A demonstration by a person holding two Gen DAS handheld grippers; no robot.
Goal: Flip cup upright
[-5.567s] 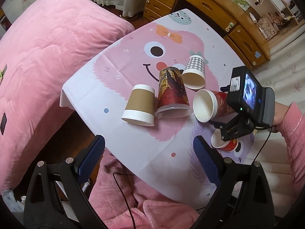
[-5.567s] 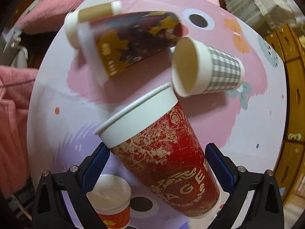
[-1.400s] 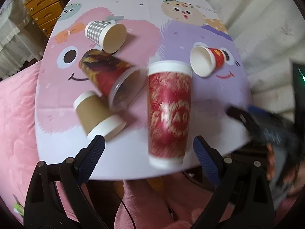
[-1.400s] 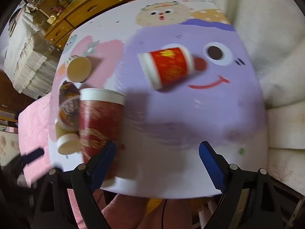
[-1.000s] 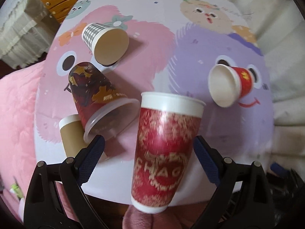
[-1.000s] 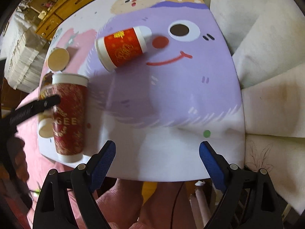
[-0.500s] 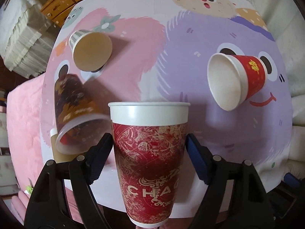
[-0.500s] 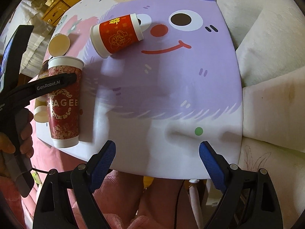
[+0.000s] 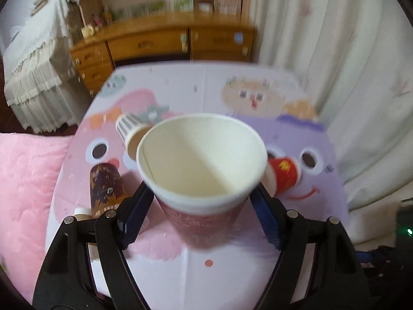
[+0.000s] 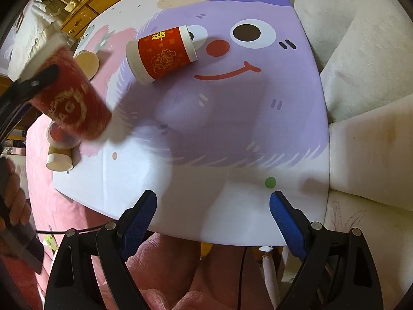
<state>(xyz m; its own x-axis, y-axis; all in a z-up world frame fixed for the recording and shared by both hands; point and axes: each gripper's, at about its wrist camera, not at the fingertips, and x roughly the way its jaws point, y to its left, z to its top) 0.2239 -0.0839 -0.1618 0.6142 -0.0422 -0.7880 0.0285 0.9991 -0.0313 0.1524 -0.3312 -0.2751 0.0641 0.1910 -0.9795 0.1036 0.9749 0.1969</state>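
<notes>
Nearest me, the left tongs [image 9: 201,211] are closed on the tall red paper cup with a white rim [image 9: 202,173], pads on its wall just below the rim, mouth open toward my camera. In the right view it hangs tilted above the near-left corner of the cartoon-printed bench [image 10: 232,201]. I judge it light and thin-walled: too much squeeze would dent it, so I'd grip gently at mid-body. My right tongs [image 10: 213,217] gape wide over the near edge, holding nothing. Further out, a short red paper cup [image 10: 162,51] lies on its side; a dark printed cup [image 9: 105,188] and a checked cup [image 9: 127,129] crowd the left. The bench's purple middle is bare, and its near edge is close.
</notes>
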